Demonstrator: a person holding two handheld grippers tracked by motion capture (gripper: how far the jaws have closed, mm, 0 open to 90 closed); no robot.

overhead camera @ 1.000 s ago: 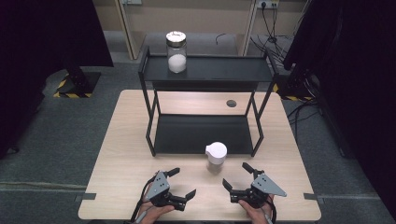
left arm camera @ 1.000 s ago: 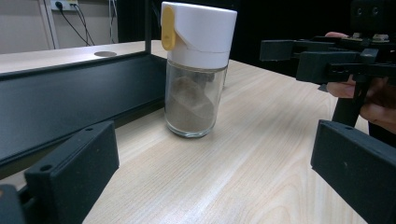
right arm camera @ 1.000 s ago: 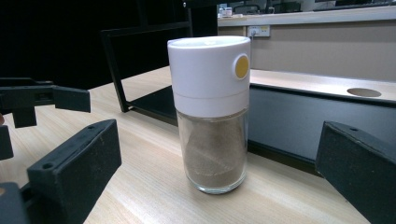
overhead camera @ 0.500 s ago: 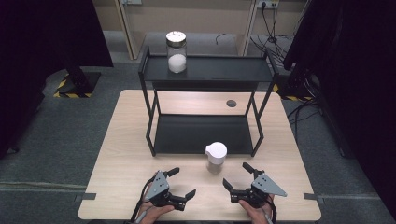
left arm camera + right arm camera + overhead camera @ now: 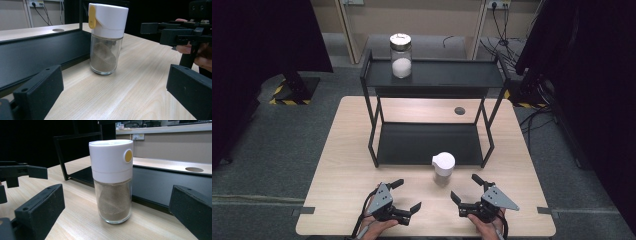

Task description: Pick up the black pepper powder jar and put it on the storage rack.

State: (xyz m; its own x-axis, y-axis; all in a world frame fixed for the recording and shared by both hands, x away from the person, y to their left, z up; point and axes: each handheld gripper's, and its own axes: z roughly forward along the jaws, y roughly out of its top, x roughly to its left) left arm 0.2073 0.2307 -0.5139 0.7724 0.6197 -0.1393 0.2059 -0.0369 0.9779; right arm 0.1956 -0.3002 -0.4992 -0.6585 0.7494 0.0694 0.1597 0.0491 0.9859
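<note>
A glass shaker jar [image 5: 443,168] with a white lid and a yellow button stands upright on the wooden table [image 5: 342,165], just in front of the black shelf rack [image 5: 427,142]. It holds brown powder [image 5: 113,203] and is also seen as the shaker jar [image 5: 106,37]. My left gripper [image 5: 406,196] is open near the table's front edge, left of the jar. Right of the jar, my right gripper [image 5: 466,188] is open with nothing between its jaws. A second jar [image 5: 401,55] with white contents stands on the rack's top shelf.
The rack has a low shelf [image 5: 427,145] and a top shelf [image 5: 447,72]. A round cable hole [image 5: 459,110] lies in the table behind the rack. Dark curtains and floor cables surround the table.
</note>
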